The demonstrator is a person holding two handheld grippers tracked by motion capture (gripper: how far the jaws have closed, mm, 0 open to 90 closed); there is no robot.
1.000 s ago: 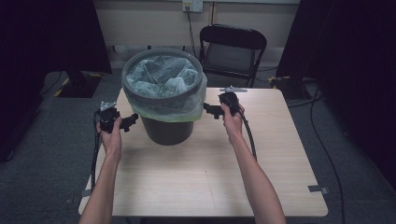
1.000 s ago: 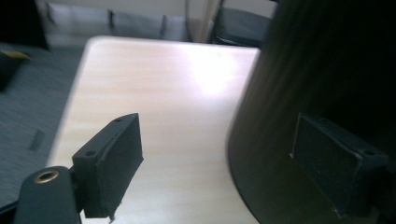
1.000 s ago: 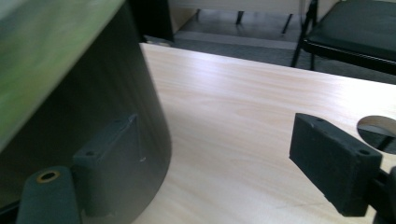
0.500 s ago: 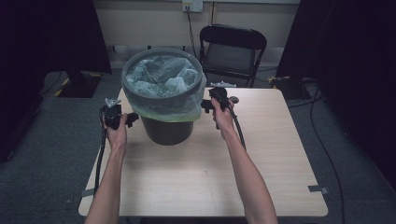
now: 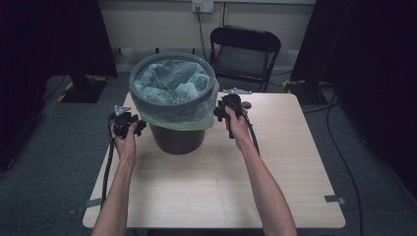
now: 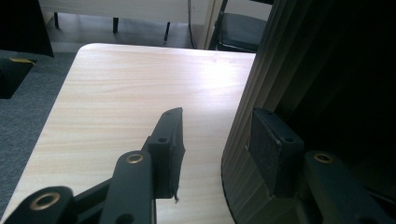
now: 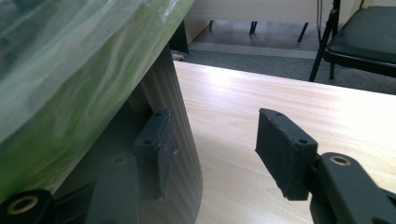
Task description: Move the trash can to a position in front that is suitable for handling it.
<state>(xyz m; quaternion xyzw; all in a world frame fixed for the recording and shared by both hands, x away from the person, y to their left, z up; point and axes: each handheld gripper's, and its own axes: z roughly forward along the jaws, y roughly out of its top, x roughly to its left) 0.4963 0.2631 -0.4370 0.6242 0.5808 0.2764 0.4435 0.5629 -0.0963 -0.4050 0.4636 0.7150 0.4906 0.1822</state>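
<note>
left claw (image 6: 215, 144), ribbed round bin (image 5: 177, 137), crinkly liner (image 5: 172, 81)

— How are the arms set?

— Both forearms reach forward, a little apart, wrists roughly level. The left hand (image 5: 125, 140) holds the left gripper (image 5: 132, 126); the right hand (image 5: 237, 125) holds the right gripper (image 5: 220, 111), and the two grippers point inward, towards each other.

— And the jaws?

— Both pairs have just been closing and stand partly parted. In the left gripper view (image 6: 219, 140) and the right gripper view (image 7: 212, 147), a gap shows between the pads.
</note>
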